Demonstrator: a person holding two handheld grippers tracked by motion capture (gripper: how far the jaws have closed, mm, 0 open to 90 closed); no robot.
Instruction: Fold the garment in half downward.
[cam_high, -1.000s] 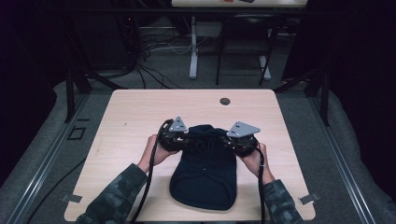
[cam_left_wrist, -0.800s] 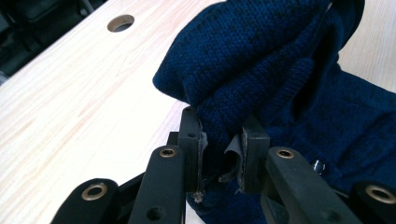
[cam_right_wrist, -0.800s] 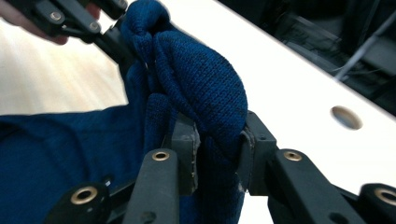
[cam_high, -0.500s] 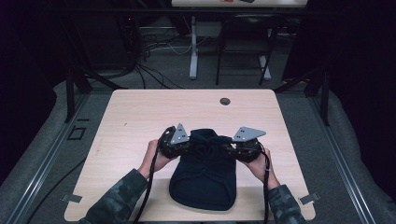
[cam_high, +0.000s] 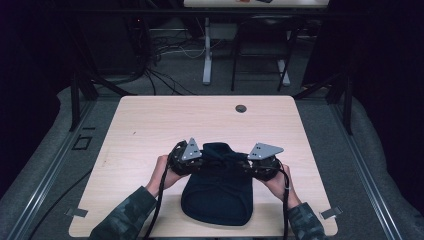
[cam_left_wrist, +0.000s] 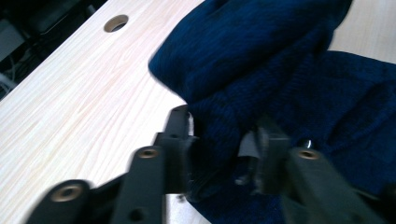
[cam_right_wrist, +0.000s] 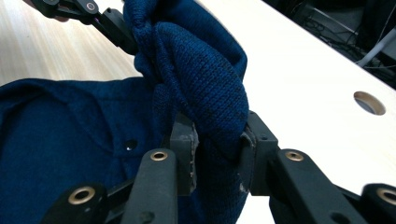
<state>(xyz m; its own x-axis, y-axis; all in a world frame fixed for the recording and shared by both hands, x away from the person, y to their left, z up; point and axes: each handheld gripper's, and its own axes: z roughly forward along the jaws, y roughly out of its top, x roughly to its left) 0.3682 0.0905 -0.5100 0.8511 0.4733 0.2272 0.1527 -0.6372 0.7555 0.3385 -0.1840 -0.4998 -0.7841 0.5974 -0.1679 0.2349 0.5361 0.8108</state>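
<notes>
A dark blue knitted garment (cam_high: 217, 192) is laid on the surface (cam_high: 150, 125), in the middle of the half nearer the person, its lower hem close to the near edge. Its far end is bunched up and lifted between the two tools.

The left tool (cam_high: 197, 161) is held at the garment's far-left part, the left hand (cam_high: 162, 175) wrapped round its body from behind, forearm in a camouflage sleeve (cam_high: 125, 220) brought in from the near edge at a slant. In the left gripper view a fold of the knit (cam_left_wrist: 261, 88) is seen between the black jaws of the left tool (cam_left_wrist: 217, 149); the jaws have just been opening, and whether the pads press the cloth cannot be told through the blur.

The right tool (cam_high: 250, 162) is held at the garment's far-right part, the right hand (cam_high: 280, 182) behind it, forearm also slanted in from the near edge. In the right gripper view a thick roll of the knit (cam_right_wrist: 201, 79) is pinched between the jaws of the right tool (cam_right_wrist: 217, 149), both pads pressed into it.

Both tools are pointed inward toward each other, roughly level. A round cable hole (cam_high: 241, 108) is seen near the far edge
</notes>
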